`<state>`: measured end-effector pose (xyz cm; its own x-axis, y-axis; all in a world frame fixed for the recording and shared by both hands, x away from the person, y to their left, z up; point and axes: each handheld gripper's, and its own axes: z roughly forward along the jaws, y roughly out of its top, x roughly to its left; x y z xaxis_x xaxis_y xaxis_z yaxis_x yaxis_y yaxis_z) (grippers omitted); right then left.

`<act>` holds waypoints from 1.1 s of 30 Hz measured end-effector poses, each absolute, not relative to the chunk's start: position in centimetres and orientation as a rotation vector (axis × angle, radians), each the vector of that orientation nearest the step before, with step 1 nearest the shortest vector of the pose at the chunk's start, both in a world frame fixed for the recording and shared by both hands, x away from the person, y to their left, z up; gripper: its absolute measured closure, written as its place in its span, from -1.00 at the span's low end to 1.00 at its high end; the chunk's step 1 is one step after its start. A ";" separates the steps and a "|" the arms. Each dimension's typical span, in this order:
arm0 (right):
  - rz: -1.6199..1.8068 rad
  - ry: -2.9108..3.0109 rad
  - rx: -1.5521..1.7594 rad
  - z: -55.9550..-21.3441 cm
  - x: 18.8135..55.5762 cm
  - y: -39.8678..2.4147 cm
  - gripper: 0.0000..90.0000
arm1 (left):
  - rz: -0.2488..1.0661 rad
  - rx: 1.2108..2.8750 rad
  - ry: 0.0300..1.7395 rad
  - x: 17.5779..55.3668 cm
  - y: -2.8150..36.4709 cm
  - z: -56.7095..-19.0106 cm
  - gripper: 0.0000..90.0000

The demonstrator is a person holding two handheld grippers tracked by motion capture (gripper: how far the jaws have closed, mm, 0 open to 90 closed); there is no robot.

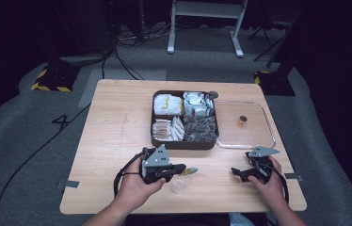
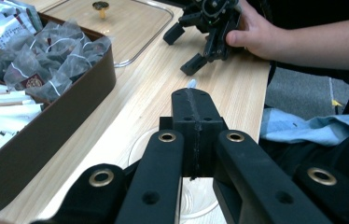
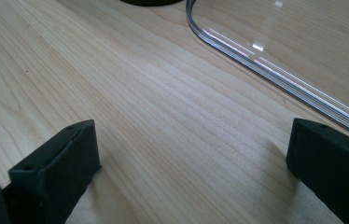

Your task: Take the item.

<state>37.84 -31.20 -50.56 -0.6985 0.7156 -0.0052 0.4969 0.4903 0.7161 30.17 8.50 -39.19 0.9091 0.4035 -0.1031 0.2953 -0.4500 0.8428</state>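
My left gripper (image 1: pixel 181 169) is shut on a small silver sachet (image 1: pixel 191 171) whose tip pokes out past the jaws (image 2: pixel 191 84). It hovers just above a small clear cup (image 1: pixel 179 186), and the cup's rim (image 2: pixel 137 142) shows under the closed jaws in the left gripper view. My right gripper (image 1: pixel 238 173) rests low over the bare wood at the front right, jaws wide apart and empty (image 3: pixel 191 149). It also appears in the left gripper view, held by a hand (image 2: pixel 196 44).
A brown divided box (image 1: pixel 183 144) holds several tea bags (image 2: pixel 51 56), sachets and paper sticks. Its clear lid (image 1: pixel 244 139) with a gold knob (image 1: pixel 243 121) lies flat to the box's right; the lid's rim (image 3: pixel 275 74) runs just ahead of my right gripper.
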 end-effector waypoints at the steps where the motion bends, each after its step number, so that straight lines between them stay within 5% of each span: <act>1: 1.024 2.436 1.024 -50.6 37.8 -31.2 -0.94 | 0.134 2.071 0.504 30.2 8.5 -39.3 1.00; 5: 1.024 2.435 1.025 -50.6 37.8 -31.2 -0.94 | 0.109 2.065 0.503 30.1 8.7 -39.4 0.97; 7: 1.024 2.435 1.025 -50.6 37.8 -31.2 -0.94 | 0.100 2.059 0.513 30.1 8.7 -39.6 0.69; 17: 1.022 2.434 1.026 -50.6 37.8 -31.2 -0.94 | 0.153 2.069 0.540 30.4 8.6 -39.7 0.17; 33: 1.020 2.430 1.032 -50.6 37.7 -31.1 -0.94 | 0.226 2.060 0.597 31.3 12.1 -38.7 -0.06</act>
<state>37.72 -31.11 -50.56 -0.6925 0.7214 -0.0058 0.5010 0.4867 0.7156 31.29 12.10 -38.72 0.8640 0.4979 -0.0749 0.3229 -0.4338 0.8412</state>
